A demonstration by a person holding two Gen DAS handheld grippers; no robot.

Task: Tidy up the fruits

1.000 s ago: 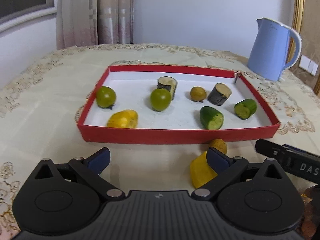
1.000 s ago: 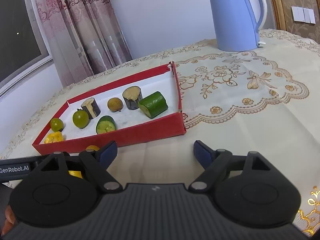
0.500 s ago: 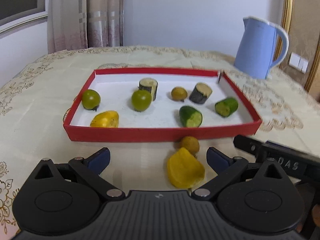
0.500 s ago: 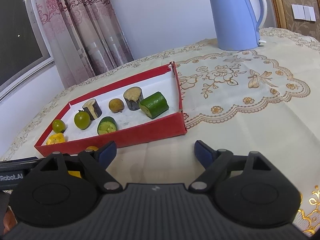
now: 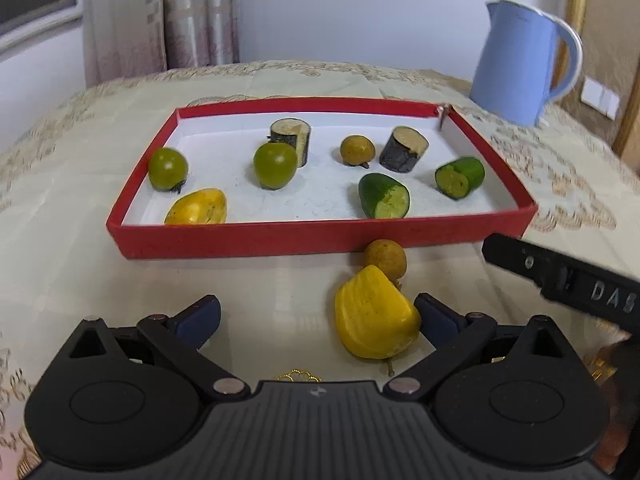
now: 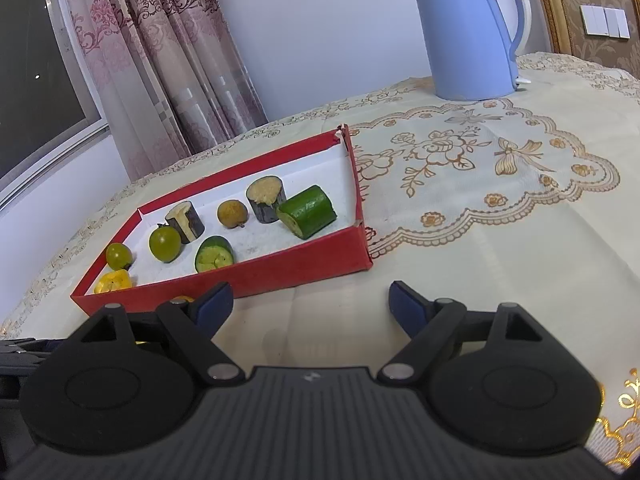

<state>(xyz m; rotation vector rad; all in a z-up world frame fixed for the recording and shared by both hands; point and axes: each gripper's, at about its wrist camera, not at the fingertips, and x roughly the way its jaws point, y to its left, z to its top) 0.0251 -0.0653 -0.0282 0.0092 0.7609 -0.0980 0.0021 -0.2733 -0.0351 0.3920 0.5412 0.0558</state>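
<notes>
Eight pieces lie inside the red tray [image 5: 280, 238]: two green tomatoes [image 5: 275, 165], two dark stem cuts [image 5: 404, 149], two cucumber chunks [image 5: 385, 196], one brown round fruit [image 5: 357, 150] and one yellow piece [image 5: 197, 208] at the tray's near left corner.

Two pieces are left out on the desk [image 5: 72, 264], just before the tray's near wall: a yellow fruit piece [image 5: 374, 320] and, touching it on the far side, a small brown fruit [image 5: 385, 258].

Left tongs [image 5: 316, 318]: wide apart, holding nothing; the yellow fruit piece sits between them, close against the right-hand finger, contact uncertain.

Right tongs [image 6: 310, 304]: wide apart, empty, over bare cloth by the tray's near right corner.

Blue kettle [image 6: 466, 36]: toward the desk's far edge, no part of the job.

Progress, by estimate: mostly done, two pieces outstanding; the yellow one looks next in line.
</notes>
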